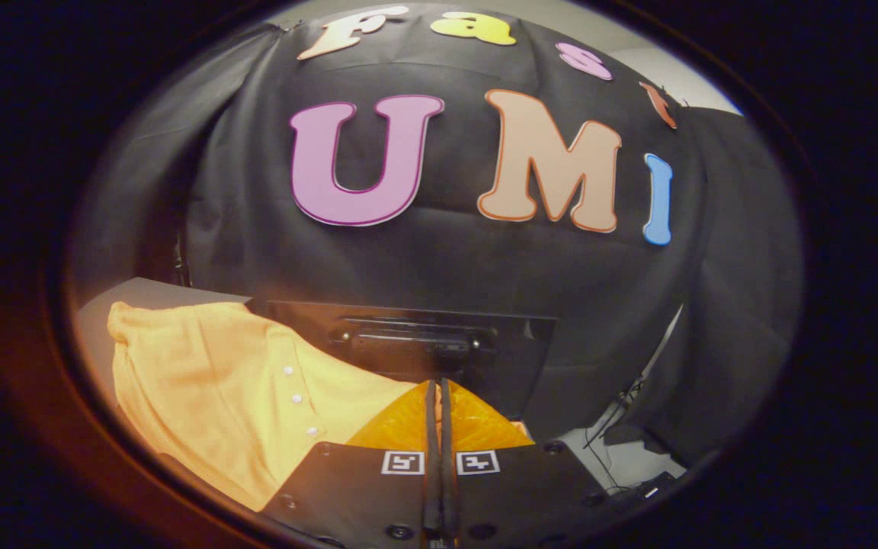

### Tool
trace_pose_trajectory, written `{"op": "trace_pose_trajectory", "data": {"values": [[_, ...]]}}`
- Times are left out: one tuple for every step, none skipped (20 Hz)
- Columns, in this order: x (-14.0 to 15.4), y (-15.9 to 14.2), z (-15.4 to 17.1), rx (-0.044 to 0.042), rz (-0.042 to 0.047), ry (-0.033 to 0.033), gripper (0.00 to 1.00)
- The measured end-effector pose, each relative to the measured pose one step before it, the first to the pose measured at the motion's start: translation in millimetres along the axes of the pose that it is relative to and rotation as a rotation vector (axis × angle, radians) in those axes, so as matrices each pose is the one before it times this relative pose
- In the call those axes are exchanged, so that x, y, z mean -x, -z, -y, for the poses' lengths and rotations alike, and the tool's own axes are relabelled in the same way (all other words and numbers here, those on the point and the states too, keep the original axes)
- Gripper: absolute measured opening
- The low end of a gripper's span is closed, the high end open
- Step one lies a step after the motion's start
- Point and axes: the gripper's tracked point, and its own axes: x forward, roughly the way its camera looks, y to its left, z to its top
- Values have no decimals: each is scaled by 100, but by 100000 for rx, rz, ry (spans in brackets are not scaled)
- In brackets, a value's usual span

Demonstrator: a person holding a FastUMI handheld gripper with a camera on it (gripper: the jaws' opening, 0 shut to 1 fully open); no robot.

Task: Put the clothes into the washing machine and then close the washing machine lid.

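The camera rode on the gripper [440,427], looking forward along its closed fingers, close above the yellow shirt [218,381], facing the black cloth wall [447,259].

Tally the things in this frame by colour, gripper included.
Yellow: 1, the yellow buttoned fabric garment, lying beside and beneath the gripper.
Orange: 1, the glossy orange sheet just ahead of the fingertips.
Black: 2, the black gripper, fingers closed together with nothing visibly between them, and the black hinged lid panel beyond it.
Total: 4.
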Motion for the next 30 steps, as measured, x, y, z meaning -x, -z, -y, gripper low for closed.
{"op": "trace_pose_trajectory", "data": {"values": [[-324, 424, 462, -154, -1111, 687, 1], [-215, 732, 226, -305, -2001, -404, 5], [-88, 33, 168, -1001, 720, -240, 8], [-132, 143, 90, -1077, 664, 351, 12], [50, -109, 107, -1469, 793, -138, 11], [20, -107, -49, -1256, 477, -426, 11], [-37, -33, -65, -526, 16, -181, 11], [75, -25, -72, 78, 67, -118, 11], [70, -93, -109, 385, 139, -240, 11], [104, -49, -52, 393, 90, -123, 11], [54, -136, -36, 245, 46, -4, 11], [-35, -24, -134, 34, 45, -207, 11], [-166, -57, -77, -51, 51, -47, 11], [46, 12, -88, 32, -3, 152, 11], [-30, -224, -108, -69, 466, 18, 11], [-138, -93, -179, -120, 64, -231, 14], [-266, -287, -128, -339, 383, -215, 21], [38, -233, -127, -804, 535, -353, 26], [-135, -413, -239, -583, 440, -425, 26], [-266, -82, -481, -422, 455, -1370, 33], [-240, -336, -367, -57, 214, -756, 39], [-296, -300, -277, 164, 218, -539, 46], [-255, -408, -336, 20, 456, -679, 52], [-289, -261, -275, 188, 494, -284, 59], [-273, -594, -308, 163, 378, -457, 65], [-381, -430, -277, 58, 787, -198, 72], [-452, -636, -352, -251, 1019, -782, 78], [-633, -614, -378, -116, 847, -918, 82], [-617, -568, -448, -18, 478, -657, 87], [-683, -799, -316, 99, 644, -246, 91]]}}
